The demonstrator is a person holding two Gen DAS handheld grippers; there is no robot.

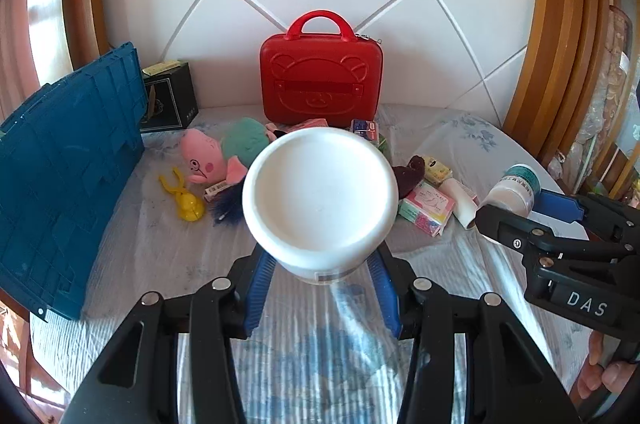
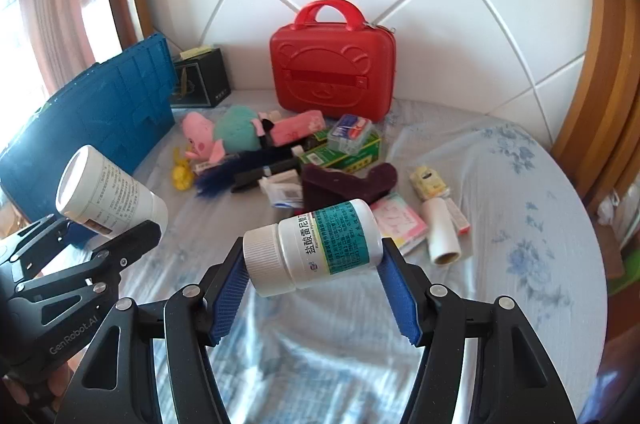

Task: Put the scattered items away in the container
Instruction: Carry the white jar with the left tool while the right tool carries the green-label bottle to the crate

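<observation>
My left gripper (image 1: 320,264) is shut on a large white bottle (image 1: 320,197), held above the bed with its base toward the camera; it also shows in the right wrist view (image 2: 108,195). My right gripper (image 2: 312,264) is shut on a small white pill bottle with a green label (image 2: 320,248), held sideways; it shows in the left wrist view (image 1: 516,189) too. The blue crate (image 1: 68,179) stands at the left (image 2: 100,119). Scattered items lie mid-bed: a pink pig plush (image 2: 204,135), green boxes (image 2: 344,151), a dark sock (image 2: 344,183), a white tube (image 2: 440,232).
A red bear case (image 2: 332,71) stands against the white padded headboard. A black box (image 2: 200,79) sits beside the crate. A yellow toy (image 1: 186,199) and tissue packs (image 1: 428,207) lie on the flowered sheet. Wooden bed frame curves at both sides.
</observation>
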